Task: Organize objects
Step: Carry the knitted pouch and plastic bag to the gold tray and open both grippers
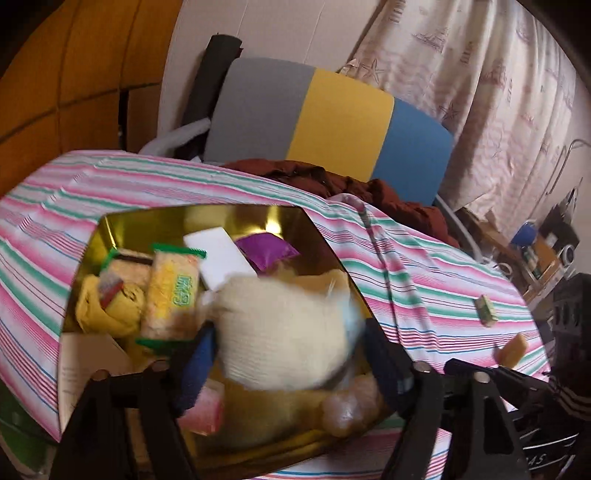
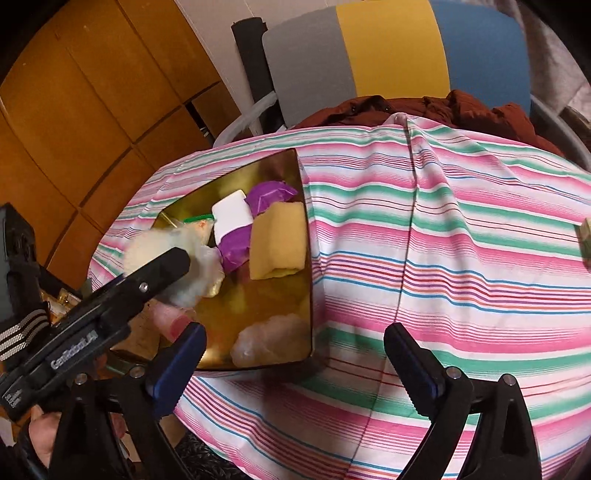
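Grey, yellow and blue panel (image 1: pixel 332 122) behind a rumpled brown garment (image 1: pixel 354 188); wooden cabinets (image 2: pixel 74 122) (left side); patterned curtain (image 1: pixel 480 92).

— What stands behind the table?
— A chair (image 2: pixel 388 51) with a back in grey, yellow and blue bands, a dark red garment (image 2: pixel 461 107) heaped on its seat.
— And the walls?
— Orange-brown wooden panels (image 2: pixel 92 110) at the left, a pale wall (image 1: pixel 258 29) in the middle, and a light printed curtain (image 1: pixel 480 81) at the right.
— The table itself?
— Covered by a pink, green and white striped cloth (image 2: pixel 461 240).
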{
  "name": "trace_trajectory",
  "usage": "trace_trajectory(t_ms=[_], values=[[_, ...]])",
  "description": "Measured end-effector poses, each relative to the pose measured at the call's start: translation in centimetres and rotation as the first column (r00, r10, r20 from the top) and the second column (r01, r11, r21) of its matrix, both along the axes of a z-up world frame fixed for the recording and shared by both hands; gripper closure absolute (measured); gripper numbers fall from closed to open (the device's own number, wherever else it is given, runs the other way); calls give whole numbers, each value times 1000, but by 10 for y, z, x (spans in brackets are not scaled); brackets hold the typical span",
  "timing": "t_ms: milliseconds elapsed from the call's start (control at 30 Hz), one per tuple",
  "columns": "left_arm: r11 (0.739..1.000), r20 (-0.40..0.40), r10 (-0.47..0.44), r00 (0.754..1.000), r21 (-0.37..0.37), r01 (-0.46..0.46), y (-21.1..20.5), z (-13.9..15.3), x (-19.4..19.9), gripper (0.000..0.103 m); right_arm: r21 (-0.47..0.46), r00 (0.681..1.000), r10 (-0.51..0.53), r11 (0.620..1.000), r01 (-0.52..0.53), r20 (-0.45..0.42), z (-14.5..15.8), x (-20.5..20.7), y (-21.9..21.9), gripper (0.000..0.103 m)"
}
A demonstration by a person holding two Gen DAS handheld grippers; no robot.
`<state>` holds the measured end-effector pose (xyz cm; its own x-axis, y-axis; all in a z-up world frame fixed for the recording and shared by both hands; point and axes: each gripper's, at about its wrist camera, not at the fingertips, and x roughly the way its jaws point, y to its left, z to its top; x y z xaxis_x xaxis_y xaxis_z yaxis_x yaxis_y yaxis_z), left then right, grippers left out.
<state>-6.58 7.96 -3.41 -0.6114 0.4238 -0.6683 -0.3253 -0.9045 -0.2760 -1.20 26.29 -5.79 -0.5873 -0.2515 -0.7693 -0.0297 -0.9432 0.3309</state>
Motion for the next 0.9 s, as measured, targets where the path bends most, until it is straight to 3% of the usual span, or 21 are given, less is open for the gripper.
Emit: trace_trajectory(t_ms=[133,533,900], values=[[1000,-8,-6,1000,-8,6,-2,-1,3,21,-4,1000,-16,1000,16,6,-2,0,5,6],[992,-26,87,996,-85,-89,-26,0,11,21,34,1000,-14,999,15,-12,1,4,3,1],[982,-107,100,989,-150,-115,-25,17,23,21,144,998,-17,989,25,-60,14,10,-7,0]])
